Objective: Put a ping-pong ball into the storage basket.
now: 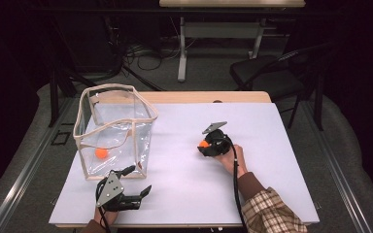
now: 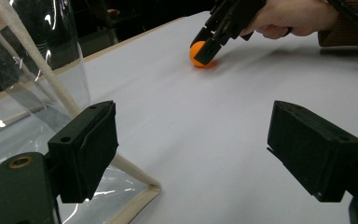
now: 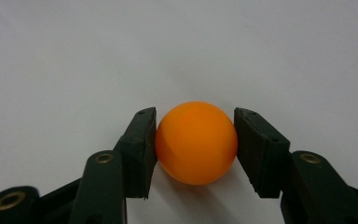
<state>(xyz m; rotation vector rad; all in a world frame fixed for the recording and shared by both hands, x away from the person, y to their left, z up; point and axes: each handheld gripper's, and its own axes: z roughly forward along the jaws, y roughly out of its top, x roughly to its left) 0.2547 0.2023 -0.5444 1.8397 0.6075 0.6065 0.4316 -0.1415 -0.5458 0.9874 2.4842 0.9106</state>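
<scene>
An orange ball [image 3: 196, 144] rests on the white table top, and my right gripper [image 3: 195, 113] is shut on it, one jaw pressed to each side. In the high view this ball [image 1: 203, 143] and the right gripper [image 1: 205, 147] are right of the table's middle, held by a hand. The left gripper view shows them far off, ball [image 2: 197, 54] under the right gripper [image 2: 210, 43]. A clear bag with a beige rim [image 1: 117, 127] stands at the left with a second orange ball [image 1: 101, 153] inside. My left gripper [image 1: 139, 180] is open and holds nothing, just in front of the bag's near corner [image 2: 142, 186].
The white sheet [image 1: 272, 160] covers most of the wooden table. Bare sheet lies between the two grippers. Beyond the table a black chair [image 1: 272, 73] and a desk's legs [image 1: 182, 53] stand on the floor among cables.
</scene>
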